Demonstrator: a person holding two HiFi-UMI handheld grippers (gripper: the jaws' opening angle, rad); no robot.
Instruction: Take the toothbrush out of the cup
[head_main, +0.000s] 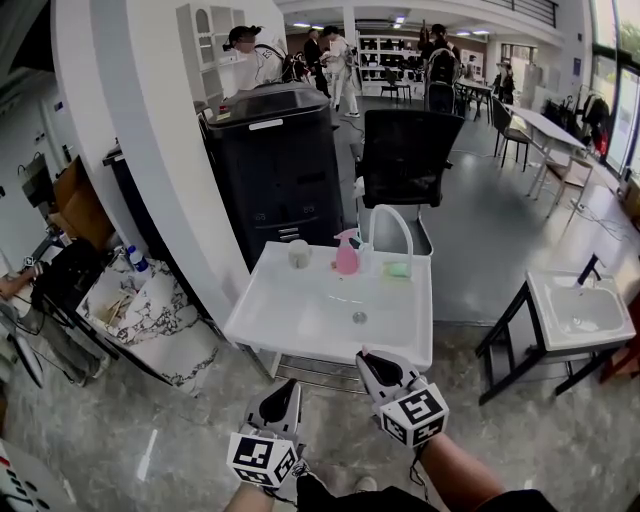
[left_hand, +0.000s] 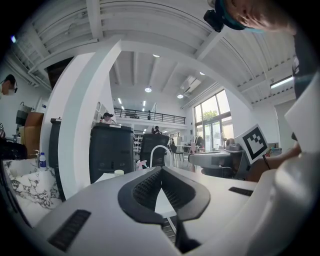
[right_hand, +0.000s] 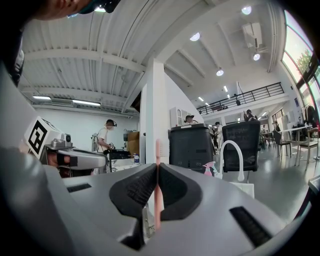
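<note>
The white sink (head_main: 300, 330) stands ahead of both my jaws, and the cup (head_main: 299, 254) sits on its far rim, well apart from them. My right gripper (right_hand: 157, 167) is pressed onto the pink toothbrush (right_hand: 157, 152) — it stands upright between the pads, so I judge it is out of the cup. My left gripper (left_hand: 161, 172) is closed on nothing — no need for it.

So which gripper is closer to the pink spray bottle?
Right. The right gripper reaches the sink's front edge, facing the pink spray bottle; the left gripper hangs farther back.
</note>
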